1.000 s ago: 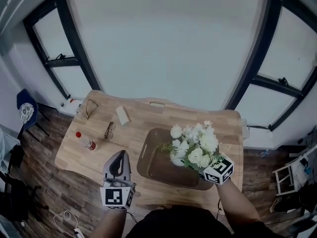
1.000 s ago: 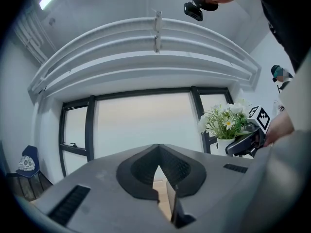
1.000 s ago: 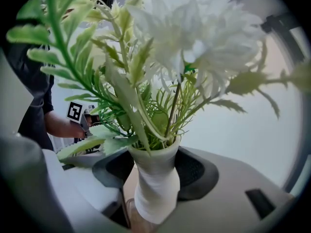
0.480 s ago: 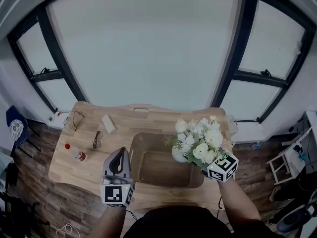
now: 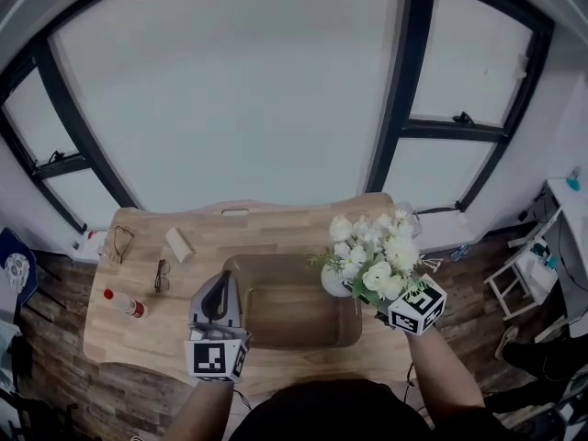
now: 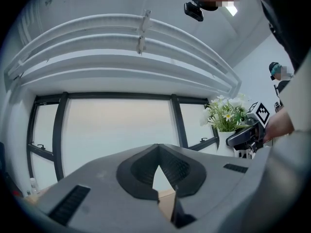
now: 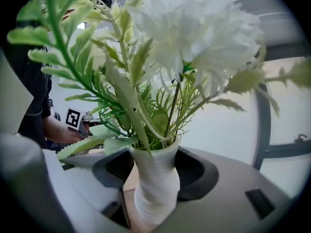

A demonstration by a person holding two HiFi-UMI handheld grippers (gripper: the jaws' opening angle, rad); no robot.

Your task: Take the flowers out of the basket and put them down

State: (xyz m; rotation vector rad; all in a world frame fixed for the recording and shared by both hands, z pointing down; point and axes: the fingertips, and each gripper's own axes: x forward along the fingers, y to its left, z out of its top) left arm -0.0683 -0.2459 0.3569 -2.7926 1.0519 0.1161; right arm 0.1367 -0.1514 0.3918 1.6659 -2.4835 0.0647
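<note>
Gripping tool: right tool point(image 5: 347, 292) clamps the white vase point(image 7: 155, 178), jaws wide around its body.
Basket point(image 5: 294, 315): brown, in the middle of the surface point(image 5: 147, 338).
Vase: holds the flowers point(image 5: 375, 257), at the basket's far right corner.
Left tool point(image 5: 220, 288): jaws together, holding nothing, by the basket's left rim.

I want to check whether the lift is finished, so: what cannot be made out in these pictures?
- Head view: the white vase base, hidden under the flowers; whether it is clear of the basket is unclear.
- Right gripper view: the same base, sunk between the jaws and cut by the lower edge.
- Head view: the pale block, too small to name.
</note>
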